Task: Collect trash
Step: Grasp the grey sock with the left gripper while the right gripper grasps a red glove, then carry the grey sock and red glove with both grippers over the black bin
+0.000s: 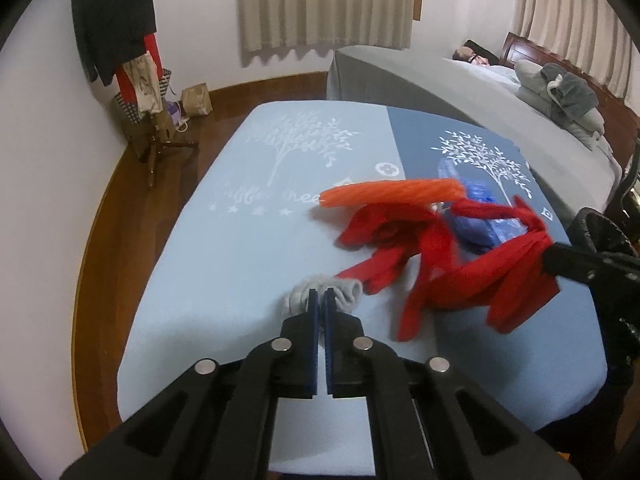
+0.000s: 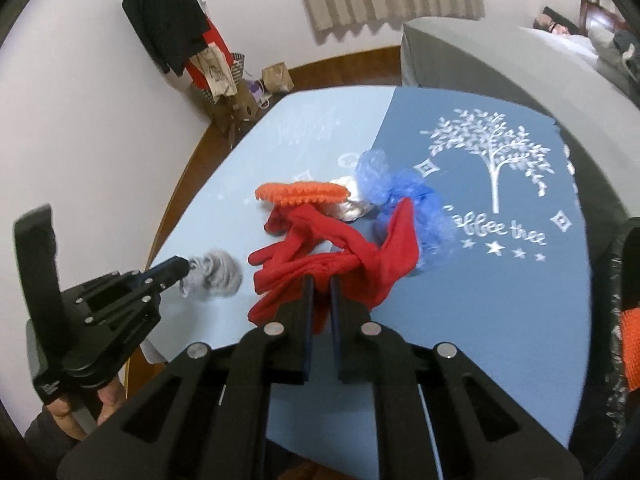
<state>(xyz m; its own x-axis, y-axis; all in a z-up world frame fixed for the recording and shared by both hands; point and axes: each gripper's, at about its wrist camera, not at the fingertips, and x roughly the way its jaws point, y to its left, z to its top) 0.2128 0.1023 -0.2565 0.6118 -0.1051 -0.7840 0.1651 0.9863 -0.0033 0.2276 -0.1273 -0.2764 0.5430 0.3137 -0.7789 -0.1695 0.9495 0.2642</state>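
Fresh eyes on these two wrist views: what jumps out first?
The bright red fabric piece sprawled mid-table, clamped in the right gripper. Just behind it lie an orange ridged tube-like item and crumpled blue plastic bags, on the two-tone blue tablecloth with white tree prints. To the left, the left gripper pinches a small grey fuzzy wad.

Home bedroom. Ahead of the fingers and to their right stands a bed (image 1: pixel 420 80) under a grey cover, with pillows (image 1: pixel 560 92) against a dark wooden headboard (image 1: pixel 532 46). Beige pleated curtains (image 1: pixel 324 4) hang on the white wall straight ahead. Ahead and left of the fingers a wooden coat stand (image 1: pixel 120 40) carries dark and red clothing, with bags (image 1: pixel 197 100) on the wooden floor (image 1: pixel 120 200) at its foot. Directly beneath the fingers lies a blue tree-print cloth (image 1: pixel 240 240) covering a flat surface.
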